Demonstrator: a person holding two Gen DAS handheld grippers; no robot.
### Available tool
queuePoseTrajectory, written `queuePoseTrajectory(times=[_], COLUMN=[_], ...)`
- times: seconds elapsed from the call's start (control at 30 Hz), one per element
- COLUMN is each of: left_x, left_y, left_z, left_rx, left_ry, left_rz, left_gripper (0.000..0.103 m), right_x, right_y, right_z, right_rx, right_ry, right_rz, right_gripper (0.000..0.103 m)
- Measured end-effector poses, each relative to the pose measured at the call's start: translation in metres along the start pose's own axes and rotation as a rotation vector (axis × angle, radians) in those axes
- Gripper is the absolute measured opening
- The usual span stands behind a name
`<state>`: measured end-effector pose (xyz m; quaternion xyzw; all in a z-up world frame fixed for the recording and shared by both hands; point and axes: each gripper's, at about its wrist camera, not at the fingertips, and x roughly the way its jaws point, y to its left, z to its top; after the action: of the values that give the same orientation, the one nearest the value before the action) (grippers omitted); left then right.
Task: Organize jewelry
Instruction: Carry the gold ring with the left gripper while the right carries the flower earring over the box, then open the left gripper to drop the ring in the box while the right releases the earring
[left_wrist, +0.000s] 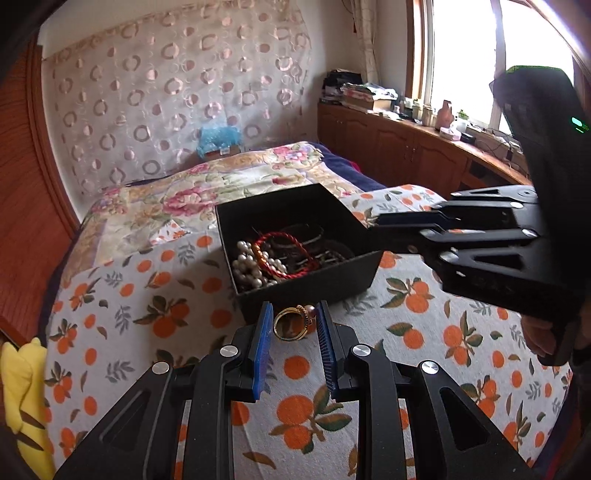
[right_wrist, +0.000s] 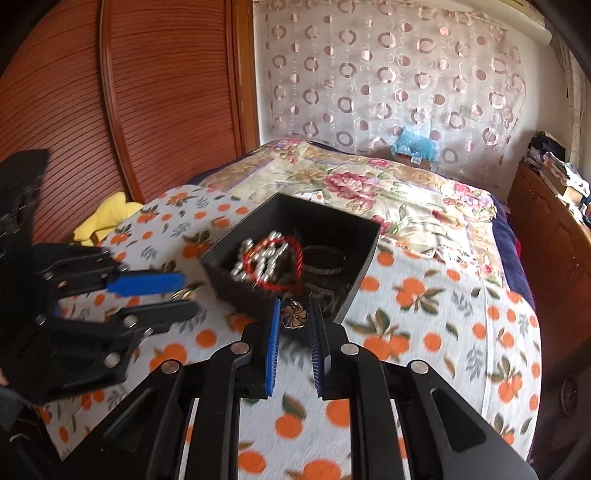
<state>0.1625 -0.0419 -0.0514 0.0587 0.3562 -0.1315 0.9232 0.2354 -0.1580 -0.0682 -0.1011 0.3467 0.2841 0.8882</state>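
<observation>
A black open box (left_wrist: 354, 266) sits on the orange-print cloth, holding pearl beads (left_wrist: 251, 266), a red cord bracelet (left_wrist: 284, 254) and dark bracelets. My left gripper (left_wrist: 293, 323) is shut on a gold ring (left_wrist: 290, 324) just in front of the box's near wall. My right gripper (right_wrist: 293, 315) is shut on a bronze flower-shaped piece (right_wrist: 293, 316) at the near edge of the box (right_wrist: 362, 266). The right gripper shows in the left wrist view (left_wrist: 399, 229) at the box's right corner. The left gripper shows in the right wrist view (right_wrist: 162, 295), left of the box.
The bed carries an orange-print cloth (left_wrist: 147, 295) over a floral quilt (left_wrist: 221, 184). A yellow plush toy (left_wrist: 22, 398) lies at the bed's left edge. A wooden cabinet (left_wrist: 406, 147) with clutter runs under the window. A wooden wardrobe (right_wrist: 129, 110) stands at the left.
</observation>
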Motion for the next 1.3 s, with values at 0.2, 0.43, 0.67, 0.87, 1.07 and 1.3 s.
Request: queuePoseTrajectory(times=[0.2,0.43,0.67,0.87,1.07,1.3], left_x=[0.000,-0.003,0.003,0.018,0.041,0.061], left_y=[0.005,0.011,0.018,0.030,0.037,0.044], left_z=[0.015,0.032,0.041,0.049,0.066,0.085], left_rx=[0.007,0.003,-0.002,-0.023,-0.030,-0.038], left_ry=[-0.009,-0.030,-0.037,-0.036,-0.025,-0.022], left_rz=[0.013,0.039,0.049,0.056,0.060,0.076], left_gripper=[0.023,0.023,0.023,0.023,0.023,0.023], right_x=[0.017,0.025,0.027,0.027,0.027,0.026], right_y=[-0.008,-0.015,-0.020,-0.027,-0.032,-0.032], right_z=[0.017,0.024,0.035,0.032,0.019,0.014], right_rx=[0.020,0.054,0.077,0.092,0.102,0.090], right_ry=[0.000,-0.008,-0.025,-0.046,-0.055,-0.066], right_rz=[-0.024,-0.009,-0.008,0.005,-0.007,-0.007], right_gripper=[0.017,0.018,0.029,0.029,0.029,0.029])
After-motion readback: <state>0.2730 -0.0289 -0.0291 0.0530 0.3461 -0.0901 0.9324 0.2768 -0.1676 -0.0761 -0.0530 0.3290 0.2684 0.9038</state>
